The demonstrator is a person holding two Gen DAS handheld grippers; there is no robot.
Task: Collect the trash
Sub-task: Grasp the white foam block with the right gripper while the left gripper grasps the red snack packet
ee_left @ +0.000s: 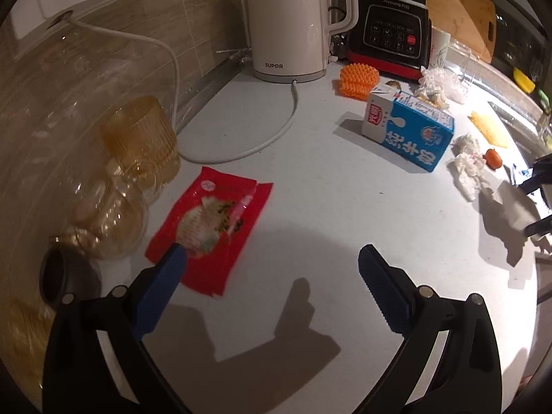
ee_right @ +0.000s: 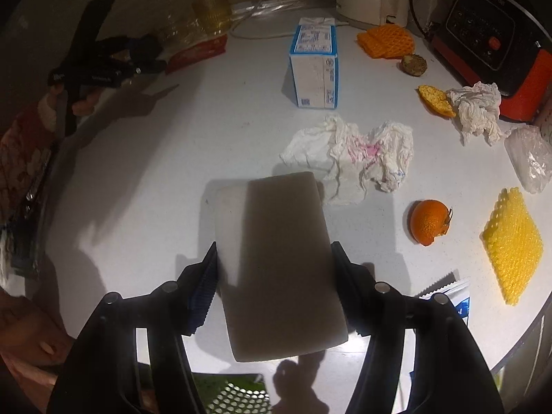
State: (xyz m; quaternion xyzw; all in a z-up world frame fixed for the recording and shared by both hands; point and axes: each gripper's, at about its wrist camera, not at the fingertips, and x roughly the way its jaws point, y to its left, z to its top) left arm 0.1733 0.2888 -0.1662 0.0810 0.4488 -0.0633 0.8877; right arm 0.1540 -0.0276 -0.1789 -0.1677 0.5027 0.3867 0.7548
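My right gripper (ee_right: 274, 270) has its jaws clamped on both sides of a white sponge block (ee_right: 276, 269), over the counter (ee_right: 172, 172). My left gripper (ee_left: 272, 258) stands wide open, empty, one finger above the red snack wrapper (ee_left: 210, 227). Crumpled tissue (ee_right: 348, 158) lies just beyond the block; milk carton (ee_right: 314, 69) farther back.

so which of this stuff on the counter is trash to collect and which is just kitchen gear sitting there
Trash, likely:
red plastic food wrapper
blue and white milk carton
crumpled white tissue stained pink
orange peel piece

Just there:
white electric kettle
black and red blender base
amber ribbed glass
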